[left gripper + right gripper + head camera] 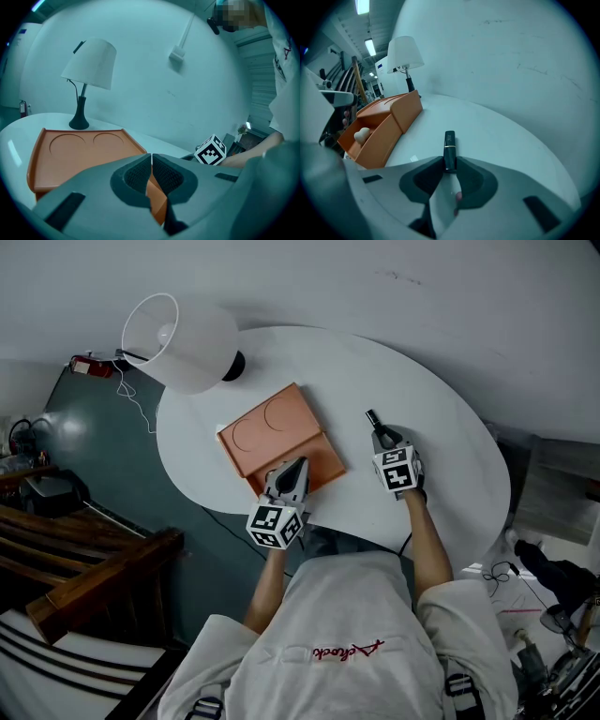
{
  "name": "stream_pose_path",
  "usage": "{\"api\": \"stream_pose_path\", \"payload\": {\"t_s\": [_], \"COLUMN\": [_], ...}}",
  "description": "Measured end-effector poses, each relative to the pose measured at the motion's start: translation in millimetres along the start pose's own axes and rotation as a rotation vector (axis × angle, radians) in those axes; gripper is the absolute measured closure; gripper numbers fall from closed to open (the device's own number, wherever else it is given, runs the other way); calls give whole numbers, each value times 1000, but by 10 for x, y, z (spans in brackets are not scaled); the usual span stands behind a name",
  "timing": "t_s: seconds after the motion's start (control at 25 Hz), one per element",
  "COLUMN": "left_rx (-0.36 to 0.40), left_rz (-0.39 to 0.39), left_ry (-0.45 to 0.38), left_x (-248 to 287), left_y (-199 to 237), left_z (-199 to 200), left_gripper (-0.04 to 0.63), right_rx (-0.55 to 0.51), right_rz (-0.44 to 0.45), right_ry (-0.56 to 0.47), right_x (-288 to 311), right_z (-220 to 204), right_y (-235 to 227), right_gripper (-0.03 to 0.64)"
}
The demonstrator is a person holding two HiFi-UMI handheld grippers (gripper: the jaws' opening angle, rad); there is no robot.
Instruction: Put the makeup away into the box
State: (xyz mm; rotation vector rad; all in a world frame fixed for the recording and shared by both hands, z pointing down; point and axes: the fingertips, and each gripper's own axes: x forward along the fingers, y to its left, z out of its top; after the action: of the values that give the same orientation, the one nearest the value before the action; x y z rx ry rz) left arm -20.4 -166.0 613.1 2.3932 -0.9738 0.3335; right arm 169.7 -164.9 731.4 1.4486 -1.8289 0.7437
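Note:
An orange box point(281, 432) lies on the white round table point(431, 446), its flat lid with two round recesses point(79, 147) folded back. In the right gripper view its open compartment point(379, 129) holds a pale sponge point(361, 135). My right gripper point(377, 430) is to the right of the box, pointing down at the table, shut on a black lipstick tube point(449, 149) whose far end sticks out past the jaw tips point(372, 417). My left gripper point(298, 465) hovers at the box's near edge, its pads point(140, 173) together with nothing between them.
A white-shaded lamp point(183, 338) on a dark base stands at the table's far left behind the box point(91, 63). The table's near edge runs just under both grippers. Dark wooden furniture point(84, 568) stands on the floor to the left.

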Motion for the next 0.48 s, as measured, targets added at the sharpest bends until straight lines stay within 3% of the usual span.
{"api": "stream_pose_path", "payload": {"t_s": [0.48], "left_rx": [22], "left_rz": [-6], "left_ry": [-31], "left_x": [-91], "left_y": [-105], "left_z": [83], "left_gripper": [580], "right_rx": [29], "right_rz": [-18], "right_ry": [-84], "right_x": [-302], "right_z": [158], "right_y": [-39], "right_gripper": [515]}}
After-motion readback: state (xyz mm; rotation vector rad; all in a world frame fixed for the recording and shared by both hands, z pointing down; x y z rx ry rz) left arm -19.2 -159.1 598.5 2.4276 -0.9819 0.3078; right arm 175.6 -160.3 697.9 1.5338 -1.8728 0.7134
